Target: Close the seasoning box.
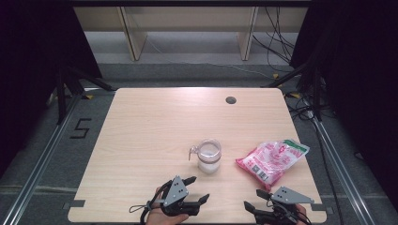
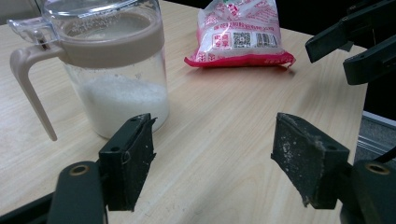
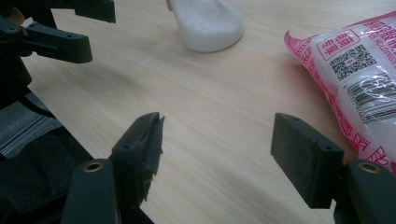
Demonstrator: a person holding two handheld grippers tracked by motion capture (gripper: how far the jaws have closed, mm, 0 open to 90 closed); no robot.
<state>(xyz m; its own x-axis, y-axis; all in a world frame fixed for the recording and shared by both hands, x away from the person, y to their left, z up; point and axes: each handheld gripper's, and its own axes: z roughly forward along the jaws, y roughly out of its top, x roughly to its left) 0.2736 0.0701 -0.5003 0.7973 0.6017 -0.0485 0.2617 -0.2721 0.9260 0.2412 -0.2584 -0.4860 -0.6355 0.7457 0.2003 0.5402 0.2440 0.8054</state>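
A clear jar with a beige collar, a side handle and white granules inside stands near the middle of the wooden table. Right of it lies a pink-and-white bag with a QR code. My left gripper is open at the front edge, just short of the jar. In the left gripper view the jar sits beyond the left jaw and the bag lies farther off. My right gripper is open too, with the bag at its right and the jar ahead.
A dark grommet hole sits near the table's far edge. Black stands and cables flank the table on the floor. A "5" is marked on the floor at the left. Wooden furniture legs stand behind.
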